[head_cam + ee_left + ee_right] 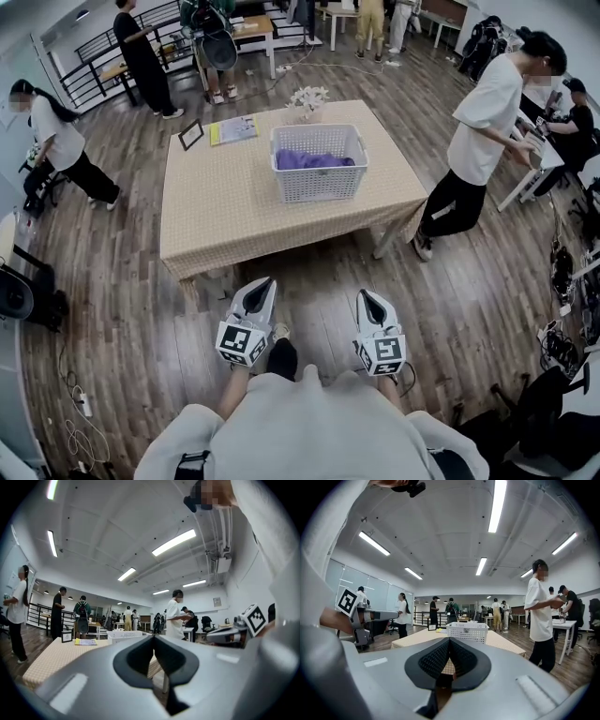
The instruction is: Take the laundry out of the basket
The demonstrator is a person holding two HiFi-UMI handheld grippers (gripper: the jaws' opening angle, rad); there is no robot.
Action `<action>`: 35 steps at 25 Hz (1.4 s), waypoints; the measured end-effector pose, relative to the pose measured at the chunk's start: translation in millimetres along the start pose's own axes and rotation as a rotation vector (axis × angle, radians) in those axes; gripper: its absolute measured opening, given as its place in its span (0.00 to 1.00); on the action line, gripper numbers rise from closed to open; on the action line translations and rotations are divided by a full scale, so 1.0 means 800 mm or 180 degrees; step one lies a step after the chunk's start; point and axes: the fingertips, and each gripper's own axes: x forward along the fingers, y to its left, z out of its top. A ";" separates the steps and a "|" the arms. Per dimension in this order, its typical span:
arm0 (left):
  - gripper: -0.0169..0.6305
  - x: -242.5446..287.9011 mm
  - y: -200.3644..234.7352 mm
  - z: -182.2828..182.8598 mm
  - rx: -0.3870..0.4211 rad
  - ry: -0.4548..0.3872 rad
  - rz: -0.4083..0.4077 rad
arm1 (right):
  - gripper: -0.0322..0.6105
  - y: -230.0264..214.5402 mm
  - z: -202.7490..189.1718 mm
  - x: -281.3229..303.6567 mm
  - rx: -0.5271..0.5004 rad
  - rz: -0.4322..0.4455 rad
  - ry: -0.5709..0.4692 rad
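Observation:
A white slatted laundry basket (319, 162) stands on the table (234, 216) with purple laundry (314, 160) inside it. My left gripper (263, 284) and right gripper (368, 298) hang side by side well short of the table's near edge, both shut with nothing between the jaws. In the left gripper view the left gripper (153, 637) points level at the basket (125, 636), and the right gripper's marker cube (255, 619) shows at right. In the right gripper view the right gripper (449, 641) points at the basket (468, 632) far ahead.
On the table behind the basket lie a yellow booklet (232, 129), a small framed picture (191, 134) and white flowers (307, 97). A person in a white shirt (483, 141) stands close to the table's right side. Other people, desks and floor cables (80, 412) surround it.

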 end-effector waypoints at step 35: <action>0.04 0.283 0.298 -0.012 -0.0103 0.0120 -0.0127 | 0.05 -0.049 0.045 0.389 0.0153 -0.0123 0.0174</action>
